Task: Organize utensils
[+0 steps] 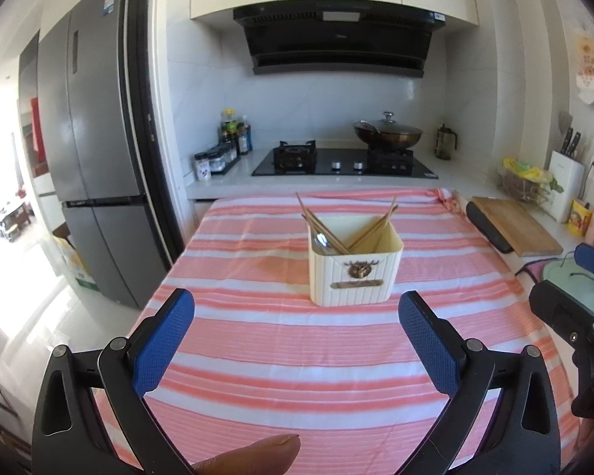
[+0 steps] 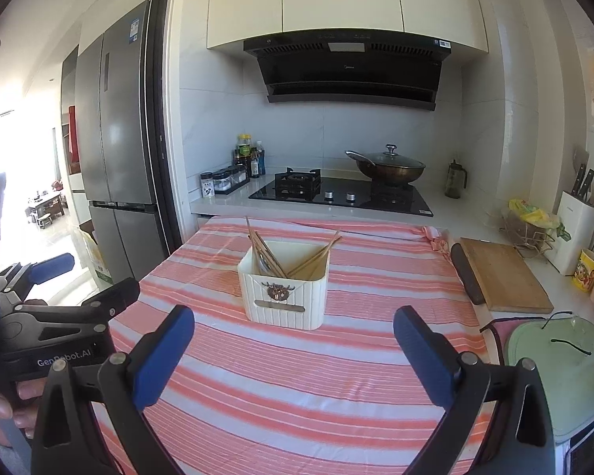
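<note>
A cream ribbed utensil holder [image 1: 354, 273] stands on the striped cloth, with several wooden chopsticks [image 1: 324, 223] and a metal spoon [image 1: 322, 243] leaning inside it. It also shows in the right wrist view [image 2: 285, 297], with the chopsticks [image 2: 265, 249] in it. My left gripper [image 1: 297, 316] is open and empty, held above the cloth in front of the holder. My right gripper [image 2: 293, 332] is open and empty, also in front of the holder. The left gripper's body shows at the left of the right wrist view [image 2: 59, 316].
The pink and white striped cloth [image 1: 277, 356] covers the table. A wooden cutting board [image 2: 499, 277] lies to the right, with a pale green tray [image 2: 554, 360] nearer. A stove with a lidded wok [image 2: 388, 166], condiment bottles [image 2: 249, 158] and a fridge [image 2: 115, 138] stand behind.
</note>
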